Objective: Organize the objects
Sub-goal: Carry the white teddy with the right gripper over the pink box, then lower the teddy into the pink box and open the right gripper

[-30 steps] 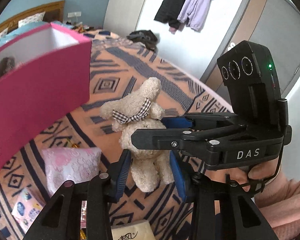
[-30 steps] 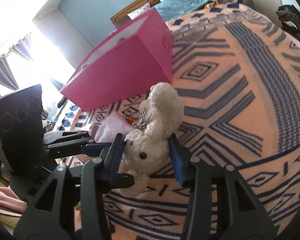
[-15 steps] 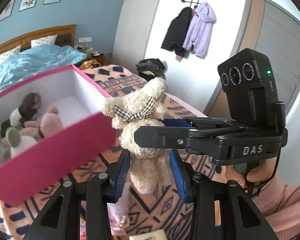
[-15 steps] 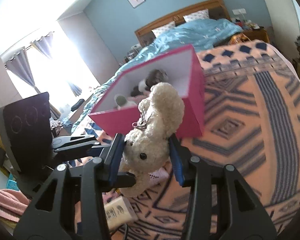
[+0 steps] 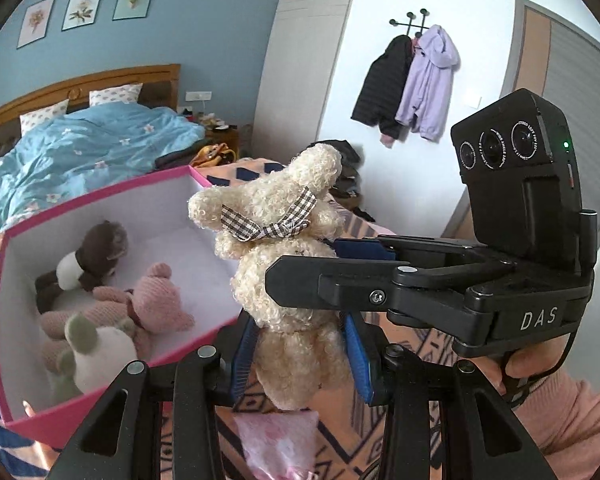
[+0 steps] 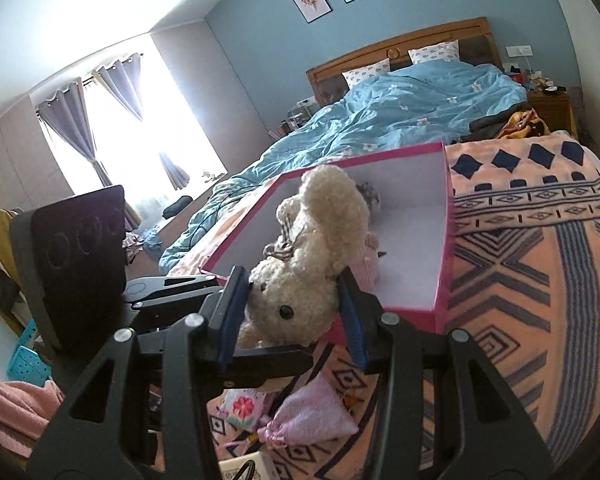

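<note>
Both hand-held grippers are pinching one cream teddy bear (image 5: 288,280) between them: the left hand-held gripper (image 5: 298,354), at the bottom centre of its view, is squeezing the legs with its blue pads, while the right hand-held gripper (image 6: 292,312) is clamping the head, its black arm crossing in from the right of the left view. Two grips on one soft toy are probably keeping it from flopping or twisting as it is being carried. The bear is hanging in the air just at the near rim of the pink box (image 5: 112,396), which is sitting open on the patterned blanket (image 6: 540,300), so it seems to be heading inside. Three soft toys are already lying in the box at the left of the frame (one brown (image 5: 96,256), one pink (image 5: 156,300), one pale with greenish ears (image 5: 96,356)). Two small pouches are waiting on the blanket below, a pink one (image 6: 312,412) and a flowered one (image 6: 242,406).
</note>
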A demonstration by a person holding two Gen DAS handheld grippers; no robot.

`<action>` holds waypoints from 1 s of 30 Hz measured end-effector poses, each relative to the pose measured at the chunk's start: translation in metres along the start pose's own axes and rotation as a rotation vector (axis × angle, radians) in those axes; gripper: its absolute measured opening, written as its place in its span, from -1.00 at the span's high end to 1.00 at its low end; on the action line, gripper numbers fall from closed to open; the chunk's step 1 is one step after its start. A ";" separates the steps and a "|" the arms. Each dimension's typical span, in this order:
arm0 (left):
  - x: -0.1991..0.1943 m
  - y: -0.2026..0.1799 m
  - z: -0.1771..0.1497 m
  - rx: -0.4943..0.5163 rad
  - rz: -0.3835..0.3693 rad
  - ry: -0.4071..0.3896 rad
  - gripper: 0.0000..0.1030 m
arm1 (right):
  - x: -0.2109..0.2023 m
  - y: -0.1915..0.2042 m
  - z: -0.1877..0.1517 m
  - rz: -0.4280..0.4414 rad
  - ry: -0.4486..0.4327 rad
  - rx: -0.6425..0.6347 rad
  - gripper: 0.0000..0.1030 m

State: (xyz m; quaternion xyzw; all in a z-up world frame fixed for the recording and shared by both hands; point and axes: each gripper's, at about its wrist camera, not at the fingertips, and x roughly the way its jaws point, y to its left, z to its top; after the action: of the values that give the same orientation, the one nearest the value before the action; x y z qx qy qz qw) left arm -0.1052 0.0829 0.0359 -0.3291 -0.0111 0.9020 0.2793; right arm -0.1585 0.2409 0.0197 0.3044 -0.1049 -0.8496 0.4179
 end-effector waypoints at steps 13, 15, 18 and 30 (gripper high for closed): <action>0.025 0.023 0.027 0.001 0.077 0.013 0.21 | 0.026 -0.022 0.030 -0.025 0.008 0.009 0.08; 0.031 0.026 0.030 0.003 0.090 0.023 0.21 | 0.031 -0.026 0.032 -0.034 0.017 0.013 0.08; 0.040 0.031 0.033 -0.002 0.101 0.039 0.21 | 0.037 -0.031 0.034 -0.048 0.029 0.010 0.08; 0.075 0.051 0.027 -0.062 0.110 0.112 0.21 | 0.068 -0.052 0.034 -0.118 0.121 0.011 0.07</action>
State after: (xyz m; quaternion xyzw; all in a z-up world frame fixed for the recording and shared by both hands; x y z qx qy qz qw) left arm -0.1938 0.0823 0.0026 -0.3878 -0.0052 0.8953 0.2193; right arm -0.2445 0.2183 -0.0049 0.3633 -0.0659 -0.8521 0.3710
